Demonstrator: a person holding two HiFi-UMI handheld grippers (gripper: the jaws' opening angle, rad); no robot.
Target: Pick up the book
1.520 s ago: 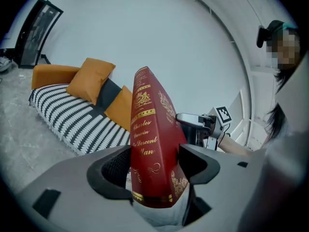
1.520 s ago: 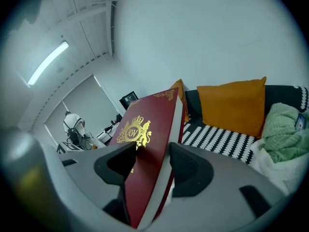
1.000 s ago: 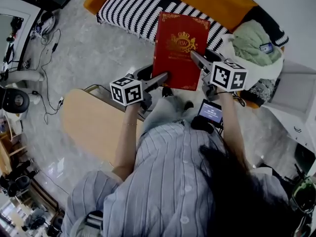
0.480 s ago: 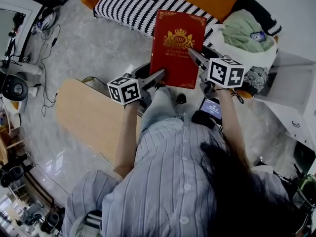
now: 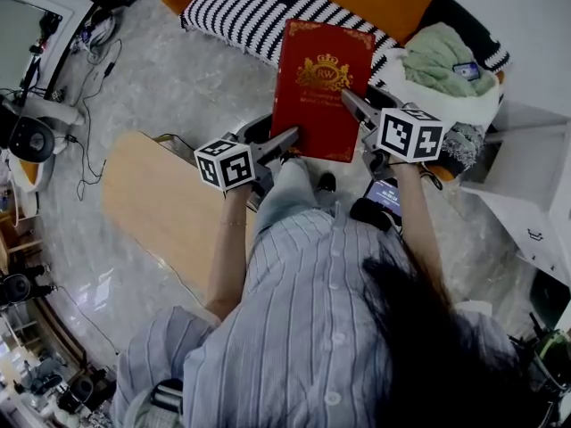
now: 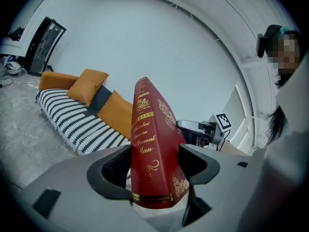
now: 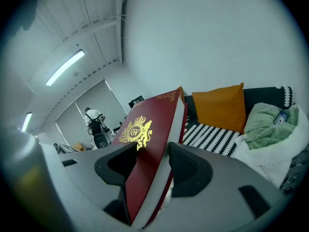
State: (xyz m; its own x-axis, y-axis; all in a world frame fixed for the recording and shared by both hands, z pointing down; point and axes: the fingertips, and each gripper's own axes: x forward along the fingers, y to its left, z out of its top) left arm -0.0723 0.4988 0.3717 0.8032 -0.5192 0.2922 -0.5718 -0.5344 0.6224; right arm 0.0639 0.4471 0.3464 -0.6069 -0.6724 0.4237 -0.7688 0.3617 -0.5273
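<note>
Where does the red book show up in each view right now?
Head view: red book upper centre, crested cover up.
Left gripper view: red book lower centre, spine facing the camera.
Right gripper view: red book lower centre, crested cover facing left.
Shared landmark: the striped sofa beyond it.

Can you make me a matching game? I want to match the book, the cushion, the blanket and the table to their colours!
Things:
1. book
2. cushion
3. blanket
4. table

Colours:
A. pale green
B. light brown
C. red with gold
D. orange

Right pairs: 1-C, 2-D, 3-A, 4-B.
</note>
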